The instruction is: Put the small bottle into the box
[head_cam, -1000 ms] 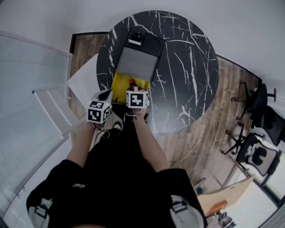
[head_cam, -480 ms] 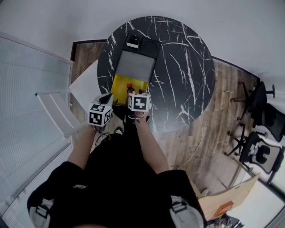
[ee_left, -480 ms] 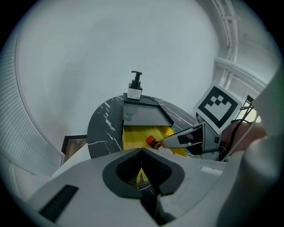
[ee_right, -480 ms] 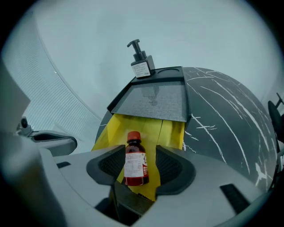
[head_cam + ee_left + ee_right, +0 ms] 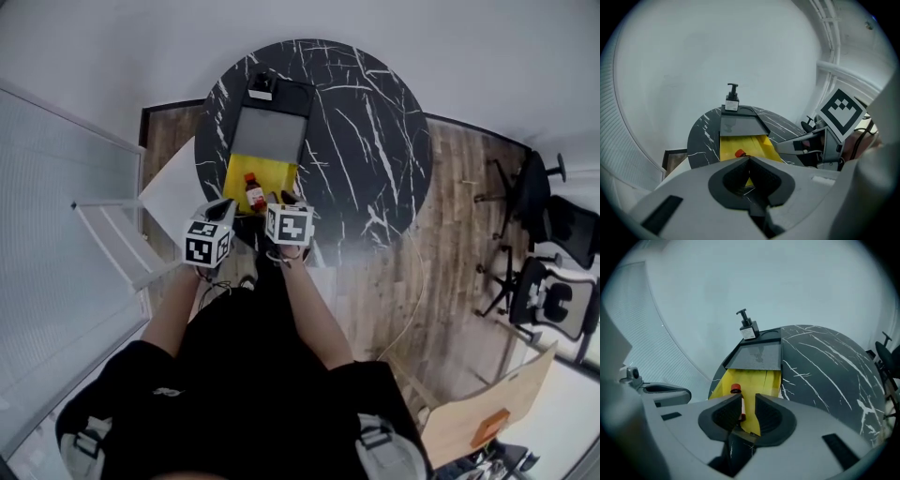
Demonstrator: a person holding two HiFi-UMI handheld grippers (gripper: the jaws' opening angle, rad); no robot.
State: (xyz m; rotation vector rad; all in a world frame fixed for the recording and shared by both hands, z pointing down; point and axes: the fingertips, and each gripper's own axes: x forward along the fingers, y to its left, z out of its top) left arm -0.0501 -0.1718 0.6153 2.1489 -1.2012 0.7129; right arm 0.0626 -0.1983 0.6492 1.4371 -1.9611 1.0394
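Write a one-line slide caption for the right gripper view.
Open right gripper facing the small bottle lying in the yellow box on a black marble table.

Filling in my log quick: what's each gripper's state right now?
Left gripper: closed, empty.
Right gripper: open; small bottle lies free beyond it.

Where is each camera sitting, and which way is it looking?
Left gripper view: rides on the left gripper, looks along its shut jaws toward the box.
Right gripper view: rides on the right gripper, looks along its parted jaws at the small bottle lying in the box.
Head view: on the person's head, looks steeply down at the table; the arms and both grippers show.
Both gripper views share the pump bottle behind the box.
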